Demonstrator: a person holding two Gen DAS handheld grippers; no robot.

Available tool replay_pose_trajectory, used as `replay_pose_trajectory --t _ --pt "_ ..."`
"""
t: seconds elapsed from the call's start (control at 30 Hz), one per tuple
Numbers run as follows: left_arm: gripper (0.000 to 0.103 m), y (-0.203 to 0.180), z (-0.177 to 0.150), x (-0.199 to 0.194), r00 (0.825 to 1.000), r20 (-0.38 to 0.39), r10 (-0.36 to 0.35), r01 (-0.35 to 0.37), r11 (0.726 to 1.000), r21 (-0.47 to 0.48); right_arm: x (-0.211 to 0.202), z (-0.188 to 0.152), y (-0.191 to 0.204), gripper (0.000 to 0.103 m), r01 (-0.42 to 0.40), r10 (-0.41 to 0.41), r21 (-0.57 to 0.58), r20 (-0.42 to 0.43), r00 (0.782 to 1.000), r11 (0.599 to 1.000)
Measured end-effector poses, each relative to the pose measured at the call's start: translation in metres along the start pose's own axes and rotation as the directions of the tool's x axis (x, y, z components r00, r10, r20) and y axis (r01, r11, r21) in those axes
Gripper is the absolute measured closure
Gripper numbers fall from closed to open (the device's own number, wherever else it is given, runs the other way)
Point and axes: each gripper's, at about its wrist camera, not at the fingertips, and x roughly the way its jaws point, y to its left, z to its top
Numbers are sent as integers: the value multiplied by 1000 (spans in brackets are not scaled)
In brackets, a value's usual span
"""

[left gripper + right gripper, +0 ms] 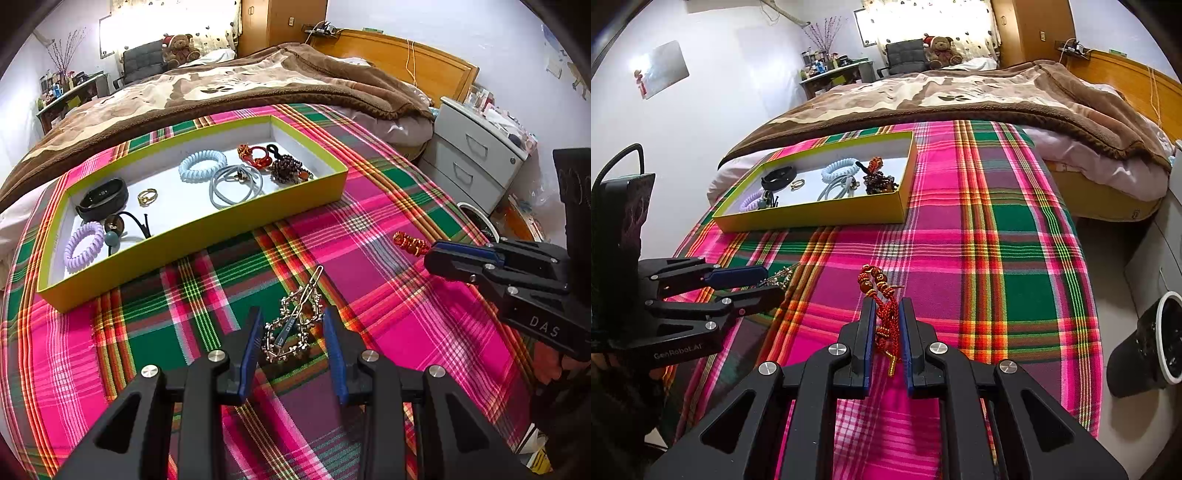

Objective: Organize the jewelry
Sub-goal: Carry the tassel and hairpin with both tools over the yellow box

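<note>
The yellow tray (207, 225) of jewelry sits on the plaid blanket (388, 229), open cloth before it. Nearer than the tray, the left gripper (291, 325), jaws released, straddles a silver hair clip (295, 325). Right of it, the right gripper (886, 314) grasps the red knotted cord (882, 321); only its own camera shows this grip.

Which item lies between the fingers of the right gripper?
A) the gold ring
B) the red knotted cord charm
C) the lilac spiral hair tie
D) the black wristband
B: in the right wrist view, the red knotted cord charm sits between the fingers of the right gripper; the other three items lie in the yellow box.
</note>
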Motion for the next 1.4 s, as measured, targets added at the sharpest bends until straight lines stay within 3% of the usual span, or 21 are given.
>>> replay_pose_trajectory --t 0.43,0.73,0.87,1.1,1.4 --pt "68 25 8 -24 998 55 40 -36 997 -71 -3 10 13 90 -18 18 -8 27 999 1000" --pt "68 53 24 -41 991 95 96 -85 990 -110 -4 39 30 90 -46 46 -3 84 995 999" --pt "68 67 38 -47 990 114 84 -70 990 -122 -1 51 38 90 -53 54 -18 93 994 998" --pt "68 86 58 -40 988 116 103 -88 987 -132 14 69 49 90 -47 50 -35 95 994 998" --pt "68 109 89 -12 991 96 89 -74 986 -152 64 87 65 90 -68 69 -71 18 997 995"
